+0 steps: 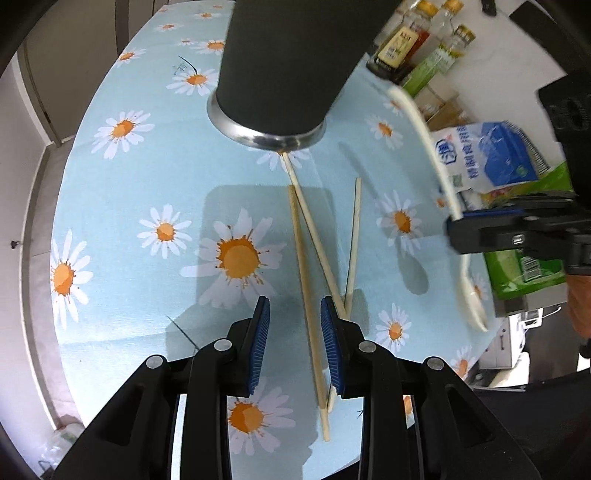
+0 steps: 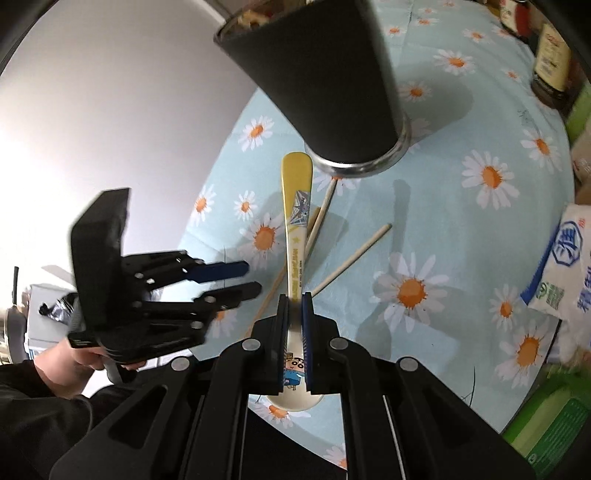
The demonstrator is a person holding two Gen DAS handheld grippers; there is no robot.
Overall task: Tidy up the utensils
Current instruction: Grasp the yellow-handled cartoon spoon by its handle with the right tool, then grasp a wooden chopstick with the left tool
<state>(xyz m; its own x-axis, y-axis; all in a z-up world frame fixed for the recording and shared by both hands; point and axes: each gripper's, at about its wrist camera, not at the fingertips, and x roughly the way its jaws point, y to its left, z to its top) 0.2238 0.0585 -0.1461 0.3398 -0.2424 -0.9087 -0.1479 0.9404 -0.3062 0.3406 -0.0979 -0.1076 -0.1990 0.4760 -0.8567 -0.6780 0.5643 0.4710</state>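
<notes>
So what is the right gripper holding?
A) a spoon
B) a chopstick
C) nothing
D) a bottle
A: the right gripper is shut on the yellow cartoon spoon, while the chopsticks lie on the table under the open left gripper.

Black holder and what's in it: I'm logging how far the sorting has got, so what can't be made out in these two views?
- Black holder: left view's top edge cuts off its mouth.
- Its contents: right view shows only a blurred sliver at the rim.
- Spoon bowl: right tongs cover most of it.
- Chopsticks: near ends pass behind the open left tongs.
</notes>
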